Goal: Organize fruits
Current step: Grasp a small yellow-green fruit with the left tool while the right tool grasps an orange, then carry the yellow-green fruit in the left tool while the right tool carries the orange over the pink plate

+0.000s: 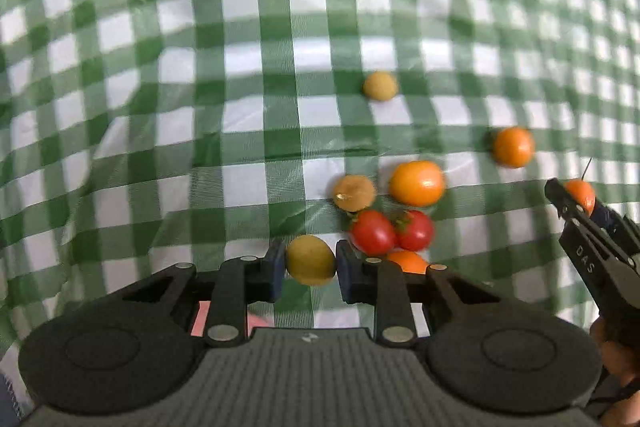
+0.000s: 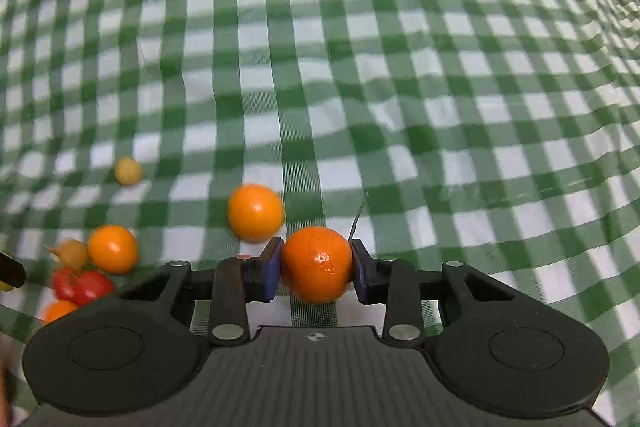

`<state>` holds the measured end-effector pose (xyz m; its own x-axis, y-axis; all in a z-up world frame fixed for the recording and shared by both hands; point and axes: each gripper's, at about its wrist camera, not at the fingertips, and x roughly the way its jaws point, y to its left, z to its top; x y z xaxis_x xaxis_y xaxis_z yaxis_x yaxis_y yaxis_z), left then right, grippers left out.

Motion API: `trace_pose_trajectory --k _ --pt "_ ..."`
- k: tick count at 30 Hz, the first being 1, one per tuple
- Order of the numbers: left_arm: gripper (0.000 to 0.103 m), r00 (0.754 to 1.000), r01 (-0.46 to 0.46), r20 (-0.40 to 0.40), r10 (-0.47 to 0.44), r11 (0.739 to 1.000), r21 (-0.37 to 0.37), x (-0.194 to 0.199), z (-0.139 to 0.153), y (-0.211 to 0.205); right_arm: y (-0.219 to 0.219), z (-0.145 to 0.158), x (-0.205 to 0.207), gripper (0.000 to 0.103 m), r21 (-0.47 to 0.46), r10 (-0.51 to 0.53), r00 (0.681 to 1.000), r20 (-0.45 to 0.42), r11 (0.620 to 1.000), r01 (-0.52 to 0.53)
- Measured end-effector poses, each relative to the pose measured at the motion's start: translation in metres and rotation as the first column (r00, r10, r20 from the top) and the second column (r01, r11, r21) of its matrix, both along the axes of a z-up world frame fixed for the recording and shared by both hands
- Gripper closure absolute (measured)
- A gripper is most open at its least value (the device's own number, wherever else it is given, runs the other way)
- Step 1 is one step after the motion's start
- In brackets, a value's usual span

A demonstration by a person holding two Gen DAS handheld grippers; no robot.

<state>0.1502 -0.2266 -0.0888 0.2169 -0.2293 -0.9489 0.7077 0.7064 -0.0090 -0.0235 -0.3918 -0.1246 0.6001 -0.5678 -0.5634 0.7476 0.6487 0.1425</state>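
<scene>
My left gripper [image 1: 311, 265] is shut on a yellow-green round fruit [image 1: 311, 265] just above the green checked cloth. My right gripper [image 2: 316, 269] is shut on an orange fruit with a thin stem [image 2: 316, 269]; it also shows at the right edge of the left wrist view [image 1: 580, 193]. Close to the left gripper lie two red tomatoes [image 1: 390, 231], a tan fruit [image 1: 354, 192], an orange fruit [image 1: 417, 183] and a half-hidden orange one [image 1: 408, 262]. Another orange fruit [image 1: 513, 147] and a small tan fruit [image 1: 380, 86] lie farther off.
The green and white checked cloth [image 1: 280, 27] covers the whole surface and has creases and folds. In the right wrist view an orange fruit [image 2: 255, 213] lies just ahead of the fingers, and the fruit cluster [image 2: 82, 285] sits at the lower left.
</scene>
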Motion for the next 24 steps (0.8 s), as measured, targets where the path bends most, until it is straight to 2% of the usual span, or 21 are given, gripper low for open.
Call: trace_pose_trajectory --k 5,13,18,21,24 --pt "0.073 0.998 -0.019 0.060 0.023 0.997 -0.073 -0.050 0.050 0.055 0.057 0.044 -0.050 0.066 -0.004 0.078 0.995 0.069 0.997 -0.077" --pt "0.073 0.990 -0.132 0.025 0.135 0.987 -0.095 -0.146 0.078 0.176 0.192 0.065 -0.117 0.066 0.095 0.257 0.964 0.069 0.960 -0.263" --pt "0.073 0.976 -0.211 0.029 0.216 0.971 -0.113 -0.177 0.083 0.241 0.266 0.088 -0.131 0.066 0.017 0.372 0.924 0.085 0.927 -0.375" --pt "0.073 0.967 -0.247 0.028 0.254 0.956 -0.156 -0.181 0.090 0.271 0.285 0.099 -0.126 0.066 -0.037 0.429 0.903 0.040 0.903 -0.427" --pt "0.073 0.960 -0.257 0.061 0.272 0.949 -0.181 -0.189 0.097 0.290 0.304 0.108 -0.132 0.066 -0.071 0.450 0.892 0.040 0.892 -0.447"
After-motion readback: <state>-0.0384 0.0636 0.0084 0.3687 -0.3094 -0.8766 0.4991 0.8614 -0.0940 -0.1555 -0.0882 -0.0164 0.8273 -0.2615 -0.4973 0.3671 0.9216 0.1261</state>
